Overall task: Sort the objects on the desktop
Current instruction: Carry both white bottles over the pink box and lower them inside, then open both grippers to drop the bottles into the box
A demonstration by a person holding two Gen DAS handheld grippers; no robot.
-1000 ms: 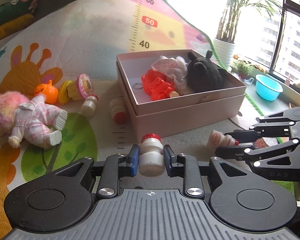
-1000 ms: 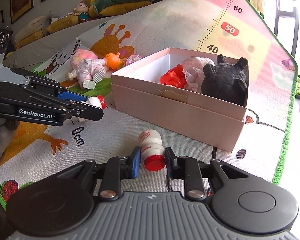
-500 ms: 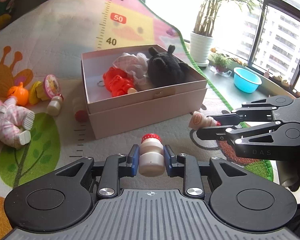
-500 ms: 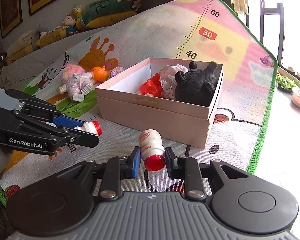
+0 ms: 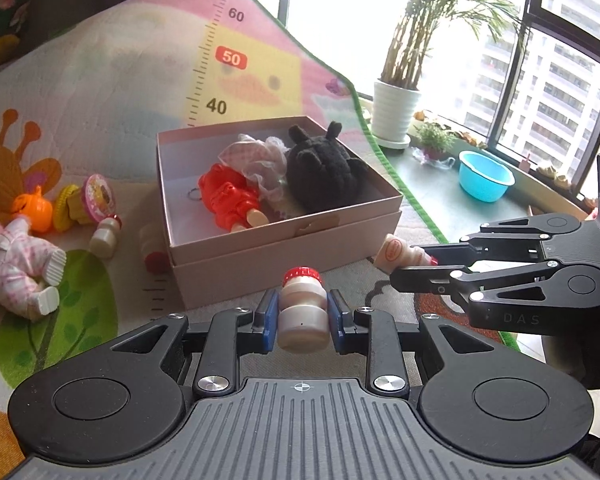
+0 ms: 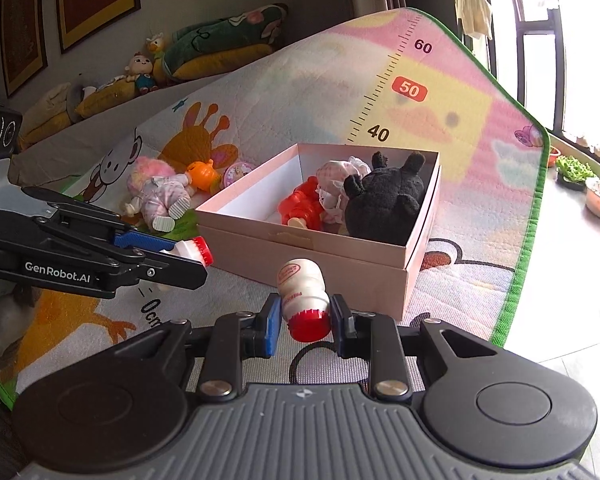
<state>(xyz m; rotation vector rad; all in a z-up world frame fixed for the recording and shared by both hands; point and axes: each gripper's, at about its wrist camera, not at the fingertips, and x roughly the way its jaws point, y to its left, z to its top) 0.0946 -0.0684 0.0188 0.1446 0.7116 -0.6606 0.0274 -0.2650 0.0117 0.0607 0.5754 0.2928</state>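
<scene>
Bottles sit clamped in both grippers: the left gripper (image 5: 302, 316) is closed on an upright bottle (image 5: 302, 308), red cap up, at lower centre of its frame; the right gripper (image 6: 305, 320) is closed on a second bottle (image 6: 303, 300), cap toward the camera. Both hang in front of the pink box (image 5: 296, 252) at mid-frame, which already holds a red toy (image 5: 230, 200), a frilly doll (image 5: 256, 164) and a black plush (image 5: 328, 172). Probably the bottles go in next. Best aim for the bare white floor in the box's left part, one hand at a time, lifting clear over the near wall. Two more bottles (image 5: 104, 232) lie on the mat (image 5: 80, 100), left of the box.
</scene>
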